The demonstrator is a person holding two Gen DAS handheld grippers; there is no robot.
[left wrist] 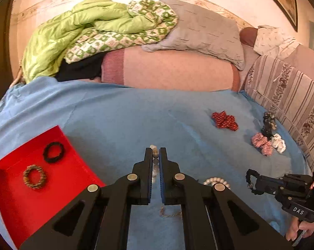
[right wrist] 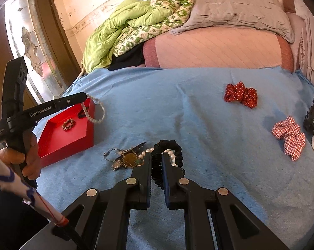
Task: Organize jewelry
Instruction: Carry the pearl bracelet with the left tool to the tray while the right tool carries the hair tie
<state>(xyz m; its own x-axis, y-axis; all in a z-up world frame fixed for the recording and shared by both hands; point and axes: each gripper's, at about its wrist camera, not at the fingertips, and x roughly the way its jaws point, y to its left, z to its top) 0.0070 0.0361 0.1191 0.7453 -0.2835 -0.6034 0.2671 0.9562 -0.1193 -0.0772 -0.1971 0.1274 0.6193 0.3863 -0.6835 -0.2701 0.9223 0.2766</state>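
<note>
Blue bedspread (right wrist: 198, 108), left gripper (right wrist: 85, 95) raised holding pearl necklace (right wrist: 96, 112)

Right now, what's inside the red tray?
Inside the red tray: a black hair tie and a brown woven ring, lying apart on the floor. In the right wrist view the left gripper and pearl strand cover its far corner.

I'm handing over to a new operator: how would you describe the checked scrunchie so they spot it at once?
Start at the blue bedspread and look to its right side, near the striped cushions. The checked scrunchie lies below the red dotted scrunchie and beside a dark hair claw. It alone has a red-and-white gingham pattern.
</note>
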